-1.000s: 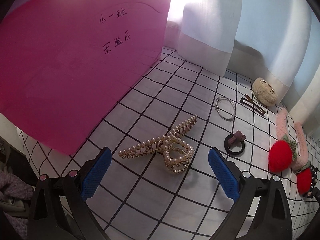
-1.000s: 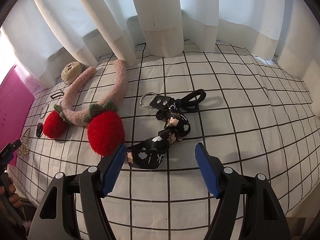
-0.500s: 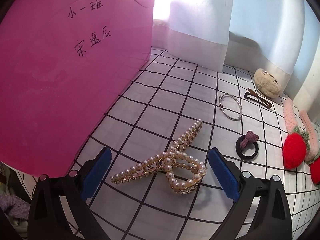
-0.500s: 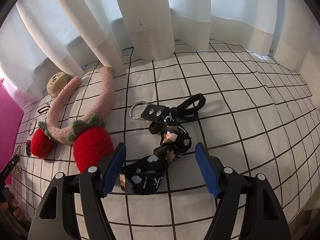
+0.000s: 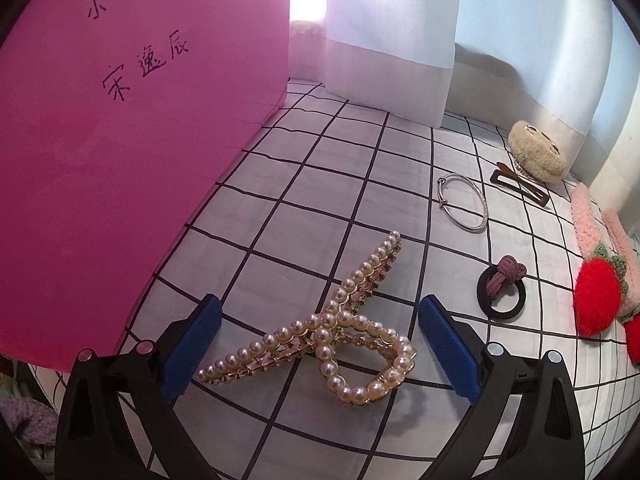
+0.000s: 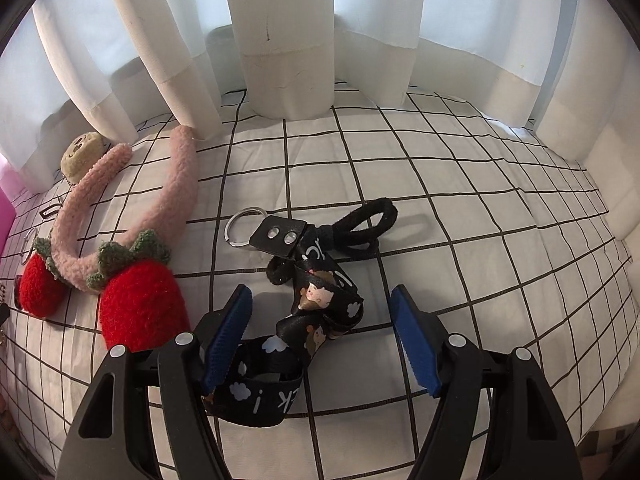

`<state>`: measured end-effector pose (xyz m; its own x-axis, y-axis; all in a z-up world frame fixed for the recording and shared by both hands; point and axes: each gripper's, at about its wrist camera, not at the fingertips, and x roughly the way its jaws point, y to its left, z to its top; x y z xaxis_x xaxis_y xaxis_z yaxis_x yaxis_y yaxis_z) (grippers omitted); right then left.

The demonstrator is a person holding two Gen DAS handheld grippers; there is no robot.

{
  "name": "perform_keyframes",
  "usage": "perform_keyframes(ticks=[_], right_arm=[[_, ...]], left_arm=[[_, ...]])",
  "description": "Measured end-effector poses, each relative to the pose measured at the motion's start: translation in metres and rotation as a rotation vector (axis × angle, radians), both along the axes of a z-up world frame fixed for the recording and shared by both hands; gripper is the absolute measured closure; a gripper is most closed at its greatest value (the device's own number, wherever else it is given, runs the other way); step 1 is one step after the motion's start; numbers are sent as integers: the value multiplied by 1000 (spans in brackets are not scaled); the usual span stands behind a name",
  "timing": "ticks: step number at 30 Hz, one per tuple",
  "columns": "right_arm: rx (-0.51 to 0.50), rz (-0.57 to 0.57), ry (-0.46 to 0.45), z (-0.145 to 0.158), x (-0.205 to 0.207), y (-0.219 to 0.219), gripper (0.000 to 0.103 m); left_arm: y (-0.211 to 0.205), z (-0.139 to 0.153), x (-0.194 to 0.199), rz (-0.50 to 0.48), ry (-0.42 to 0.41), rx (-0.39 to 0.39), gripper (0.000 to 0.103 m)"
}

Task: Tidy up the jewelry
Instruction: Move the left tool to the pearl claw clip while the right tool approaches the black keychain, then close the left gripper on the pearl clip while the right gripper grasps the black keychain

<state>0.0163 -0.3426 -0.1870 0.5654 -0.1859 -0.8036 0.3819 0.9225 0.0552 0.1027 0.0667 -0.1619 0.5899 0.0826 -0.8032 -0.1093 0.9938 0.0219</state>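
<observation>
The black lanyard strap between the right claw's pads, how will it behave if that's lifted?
The lanyard strap lies crumpled in loose folds, so it will probably droop and unfurl. Its metal key ring likely dangles and swings. Thin fabric suggests it's light.

Handwritten on the pink box (image 5: 120, 140): "小一班", with "宋逸辰" just under it. The black lanyard strap (image 6: 256, 396) shows only bits of white lettering, "k i", rest folded away.

The strawberry headband (image 5: 598, 300) was cut off at the left-wrist view's right edge. In the right-wrist view, the lanyard's (image 6: 264, 396) lower loop lay partly behind the blue left pad (image 6: 226, 340). The small items (image 6: 28, 236) at that view's left edge were too small to identify.
</observation>
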Motion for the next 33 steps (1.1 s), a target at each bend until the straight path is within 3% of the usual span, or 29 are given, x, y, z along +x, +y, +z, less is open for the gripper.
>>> perform_keyframes(ticks=[10,15,18,21,22,24,33], right_arm=[[-5,8,-16,0,-3,2,38],[-11,25,-18,3,-5,8,61],[-13,31,-20,4,-5,9,73],[2,38,-28,5,-8,6,79],[8,40,-32,5,-9,5,79],[19,46,-37,6,-11,4,80],[40,61,-58,9,-22,0,82]], left_arm=[[-3,2,2,-2,-1,7,10],[-13,6,-5,-31,-26,16,27],[-13,7,-5,-15,-26,12,27],[-15,8,-6,-11,-28,21,29],[-16,9,-7,-20,-37,21,39],[-21,11,-10,-27,-35,53,39],[-25,18,-12,-31,-41,47,39]])
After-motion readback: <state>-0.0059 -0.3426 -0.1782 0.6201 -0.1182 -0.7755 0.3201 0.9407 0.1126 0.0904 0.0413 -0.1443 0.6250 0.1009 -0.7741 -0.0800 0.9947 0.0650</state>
